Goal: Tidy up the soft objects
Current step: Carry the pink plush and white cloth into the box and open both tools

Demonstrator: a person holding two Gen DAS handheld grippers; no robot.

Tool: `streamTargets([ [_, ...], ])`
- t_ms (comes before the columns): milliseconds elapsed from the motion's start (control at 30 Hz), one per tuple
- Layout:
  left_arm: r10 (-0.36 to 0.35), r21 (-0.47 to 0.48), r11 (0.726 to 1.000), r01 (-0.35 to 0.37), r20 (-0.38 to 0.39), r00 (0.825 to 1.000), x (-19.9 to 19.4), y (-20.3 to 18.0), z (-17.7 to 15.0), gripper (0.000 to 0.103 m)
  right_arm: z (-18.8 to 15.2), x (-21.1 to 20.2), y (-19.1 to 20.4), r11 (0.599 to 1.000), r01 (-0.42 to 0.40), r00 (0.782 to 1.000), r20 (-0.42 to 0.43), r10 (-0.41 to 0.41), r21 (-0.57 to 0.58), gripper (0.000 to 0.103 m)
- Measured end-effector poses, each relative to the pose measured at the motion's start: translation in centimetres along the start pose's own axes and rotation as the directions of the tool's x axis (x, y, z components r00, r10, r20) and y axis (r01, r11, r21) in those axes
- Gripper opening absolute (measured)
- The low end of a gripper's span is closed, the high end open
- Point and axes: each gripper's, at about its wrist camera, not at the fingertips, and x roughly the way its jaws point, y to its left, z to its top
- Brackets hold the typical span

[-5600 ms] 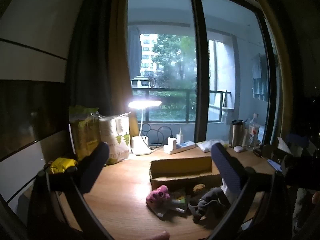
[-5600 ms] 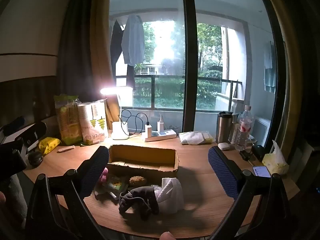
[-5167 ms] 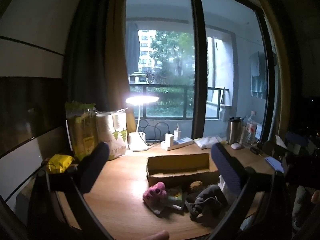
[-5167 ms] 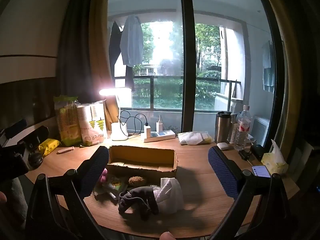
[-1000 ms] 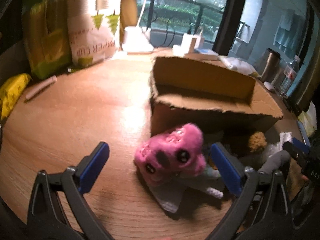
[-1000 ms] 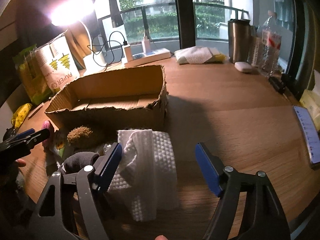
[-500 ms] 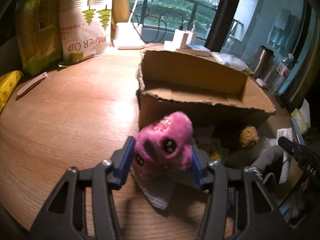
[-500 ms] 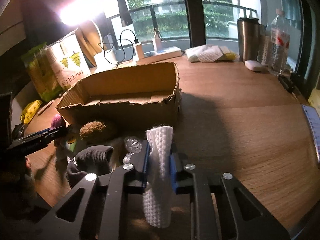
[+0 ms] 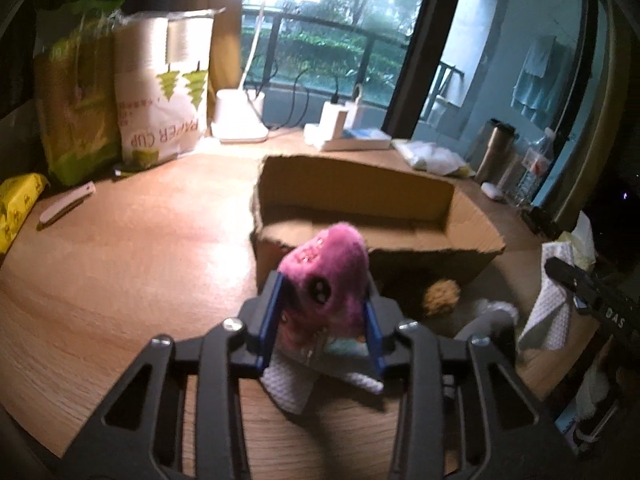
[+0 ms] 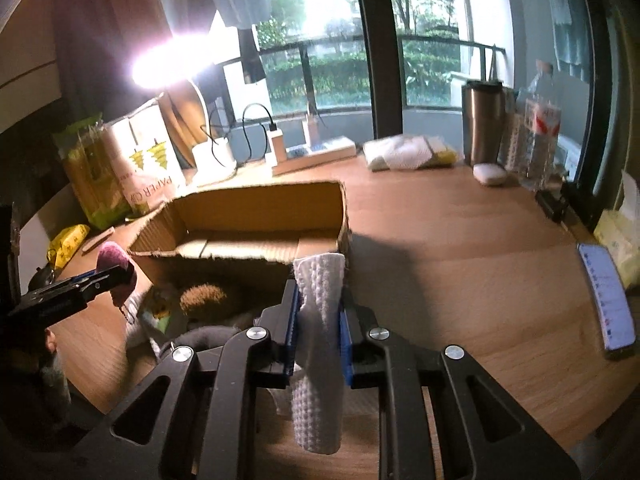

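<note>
The left gripper (image 9: 322, 320) is pinching the pink plush toy (image 9: 328, 276). The right gripper (image 10: 318, 320) is pinching the white cloth (image 10: 320, 320), which is hanging straight down. Both are sitting just in front of the cardboard box (image 10: 256, 216), whose open top is lying straight ahead, toward the table's (image 10: 460, 264) far edge.

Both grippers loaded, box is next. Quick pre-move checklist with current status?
1. Left gripper shut on the pink plush toy: ok, toy pinched between both pads.
2. Right gripper shut on the white waffle cloth: ok, cloth squeezed, its tail hanging below the pads.
3. Cardboard box open with free room: ok, floor bare where visible.
4. Plush lifted free of the pile: cannot tell, a white cloth lies right under it.
5. Path to the box opening: ok for both, the near wall is low and torn.
6. Remaining items (brown fuzzy ball, grey sock) undisturbed: cannot tell.
</note>
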Motion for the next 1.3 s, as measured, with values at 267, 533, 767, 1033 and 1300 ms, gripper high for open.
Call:
streamTargets([
  [267, -0.030, 0.001, 1.000, 0.030, 0.046, 0.998, -1.4, -0.5, 1.7, 0.037, 2.2, -0.2, 0.4, 0.999, -0.012, 0.999, 0.050, 0.014, -0.036, 0.019],
  [533, -0.086, 0.051, 0.995, 0.081, 0.104, 0.991, -1.9, -2.5, 4.4, 0.037, 4.5, 0.4, 0.4, 0.998, -0.025, 0.995, 0.092, 0.029, -0.054, 0.019],
  [767, -0.129, 0.091, 0.989, 0.118, 0.122, 0.984, -0.7, -4.4, 6.3, 0.037, 6.3, 1.2, 0.2, 0.997, -0.036, 0.992, 0.122, 0.045, -0.068, 0.019],
  [1033, -0.161, 0.132, 0.981, 0.144, 0.125, 0.979, 1.6, -6.4, 7.7, 0.037, 8.0, 3.3, 0.3, 0.995, -0.067, 0.989, 0.130, 0.076, -0.071, 0.019],
  [1300, -0.183, 0.150, 0.974, 0.172, 0.068, 0.981, 5.5, -8.1, 8.3, 0.037, 9.2, 6.3, 0.2, 0.992, -0.104, 0.987, 0.117, 0.111, -0.069, 0.019],
])
